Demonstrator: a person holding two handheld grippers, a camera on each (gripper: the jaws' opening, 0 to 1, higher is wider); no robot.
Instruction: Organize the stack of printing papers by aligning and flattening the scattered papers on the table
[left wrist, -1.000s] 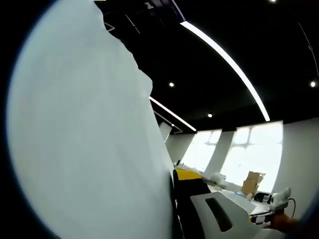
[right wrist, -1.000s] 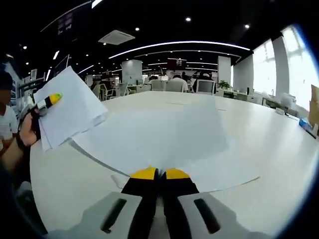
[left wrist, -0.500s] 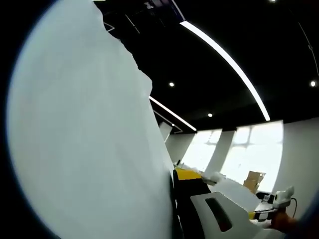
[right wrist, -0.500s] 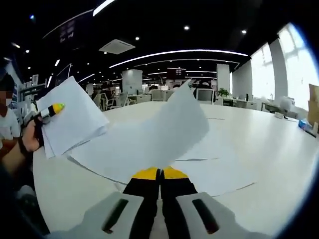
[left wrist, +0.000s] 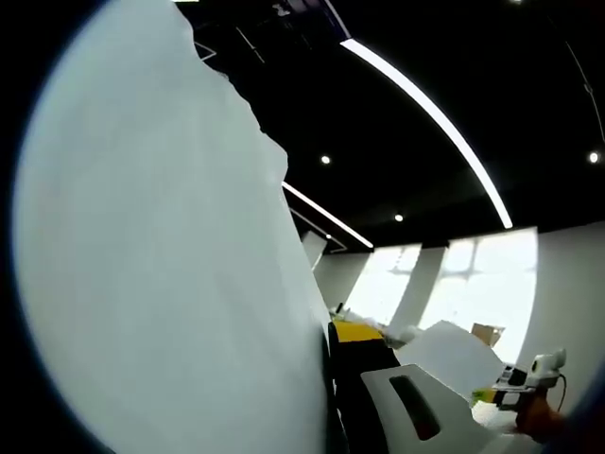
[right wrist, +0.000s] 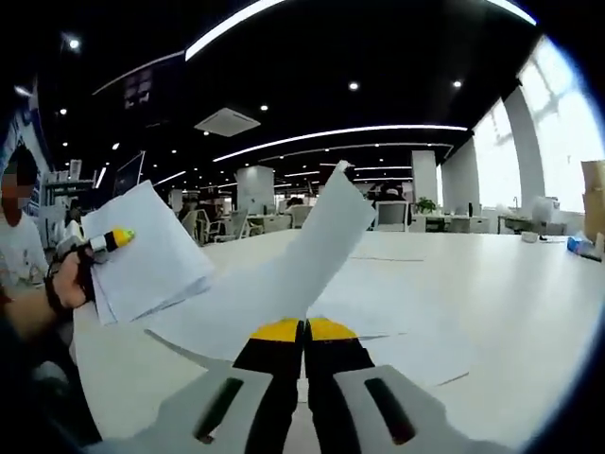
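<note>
In the left gripper view a stack of white sheets (left wrist: 161, 255) stands edge-up across the left half, pinched by my left gripper (left wrist: 333, 333), whose yellow-tipped jaw presses against it. The right gripper view has my right gripper (right wrist: 302, 330) shut on the near edge of a single white sheet (right wrist: 312, 251), which curves up off the white table (right wrist: 510, 284). More loose sheets (right wrist: 397, 303) lie flat beneath it. The left gripper (right wrist: 112, 239) comes in from the left, a hand around it, holding its paper stack (right wrist: 146, 265) above the table. The lifted sheet (left wrist: 454, 355) and right gripper (left wrist: 515, 378) appear far right.
A person in a white shirt (right wrist: 14, 246) stands at the left edge. Office desks, chairs and monitors (right wrist: 388, 216) line the far side of the table. Small items (right wrist: 581, 244) and a cardboard box sit at the right near bright windows (right wrist: 567, 142).
My right gripper has lifted, and the sheet it holds has risen from lying flat to curling upward. The left gripper and its stack stay put.
</note>
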